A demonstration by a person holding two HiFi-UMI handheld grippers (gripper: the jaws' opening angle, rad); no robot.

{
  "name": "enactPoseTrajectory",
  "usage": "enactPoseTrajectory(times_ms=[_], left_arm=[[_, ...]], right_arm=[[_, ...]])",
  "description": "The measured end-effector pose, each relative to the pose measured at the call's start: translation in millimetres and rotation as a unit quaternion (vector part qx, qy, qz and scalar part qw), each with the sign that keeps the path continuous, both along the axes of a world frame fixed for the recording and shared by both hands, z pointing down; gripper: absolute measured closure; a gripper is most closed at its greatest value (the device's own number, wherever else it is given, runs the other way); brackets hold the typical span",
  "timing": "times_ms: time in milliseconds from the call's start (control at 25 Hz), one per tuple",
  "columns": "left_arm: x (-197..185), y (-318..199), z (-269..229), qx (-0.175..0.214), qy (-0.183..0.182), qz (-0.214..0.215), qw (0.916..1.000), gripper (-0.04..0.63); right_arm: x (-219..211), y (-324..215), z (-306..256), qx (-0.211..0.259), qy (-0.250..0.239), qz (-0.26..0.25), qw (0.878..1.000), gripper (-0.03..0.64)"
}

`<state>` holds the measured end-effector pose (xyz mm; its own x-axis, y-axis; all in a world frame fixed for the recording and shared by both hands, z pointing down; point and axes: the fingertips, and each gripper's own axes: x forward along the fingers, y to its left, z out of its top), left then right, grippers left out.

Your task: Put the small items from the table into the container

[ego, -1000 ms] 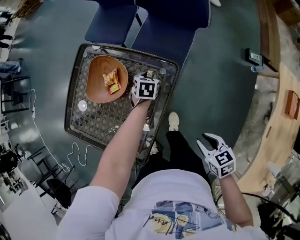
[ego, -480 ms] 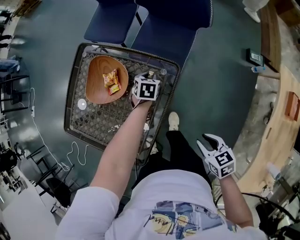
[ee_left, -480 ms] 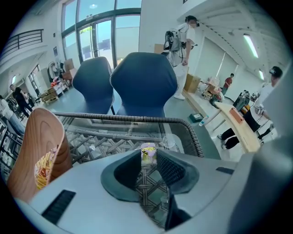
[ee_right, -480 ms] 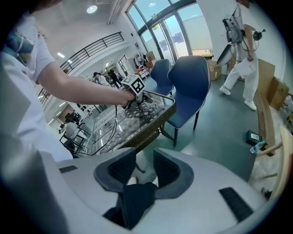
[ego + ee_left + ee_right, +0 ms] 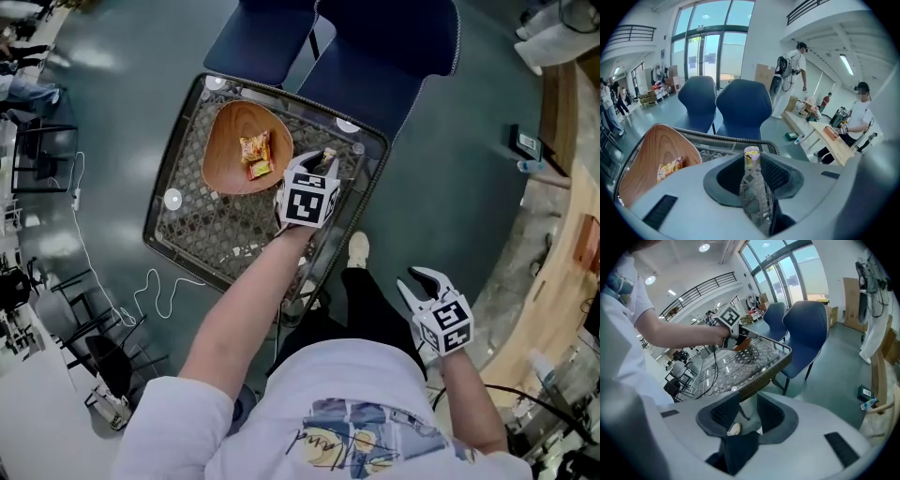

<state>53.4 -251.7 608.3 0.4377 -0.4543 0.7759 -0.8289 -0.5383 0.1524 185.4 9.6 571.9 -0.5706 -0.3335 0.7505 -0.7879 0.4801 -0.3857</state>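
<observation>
A round wooden bowl [image 5: 228,159] stands at the far left of the glass-topped wicker table [image 5: 161,228] and holds orange snack packets [image 5: 255,156]. My left gripper [image 5: 324,169] hangs over the table's right side, just right of the bowl, shut on a small sweet in a yellow and purple wrapper [image 5: 328,156]. In the left gripper view the sweet [image 5: 751,156] sits pinched at the tips of the left gripper [image 5: 753,165], with the bowl [image 5: 644,157] to the left. My right gripper [image 5: 424,281] stays off the table near my hip, open with nothing in it [image 5: 748,402].
Two blue chairs [image 5: 380,52] stand behind the table. A white cable [image 5: 155,292] lies on the floor at the left. A wooden counter [image 5: 562,234] curves along the right. My shoe [image 5: 358,247] is below the table's right edge. People stand in the background.
My left gripper has lifted off the table with the sweet between its jaws, and its marker cube looks larger. The head view has shifted. The right gripper has hardly moved.
</observation>
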Motion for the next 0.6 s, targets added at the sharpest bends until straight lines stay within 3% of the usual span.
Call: enactPoseTrajectory(times_ms=[240, 600], left_arm=[[-47.2, 2.3, -46.4, 0.030, 0.021, -0.036, 0.9987, 0.479], [-154.6, -20.3, -45.0, 0.038, -0.015, -0.132, 0.9904, 0.479]], right_arm=[[-18.9, -4.3, -2.7, 0.006, -0.004, -0.029, 1.000, 0.494], [-37.0, -18.0, -3.2, 0.010, -0.006, -0.063, 0.998, 0.494]])
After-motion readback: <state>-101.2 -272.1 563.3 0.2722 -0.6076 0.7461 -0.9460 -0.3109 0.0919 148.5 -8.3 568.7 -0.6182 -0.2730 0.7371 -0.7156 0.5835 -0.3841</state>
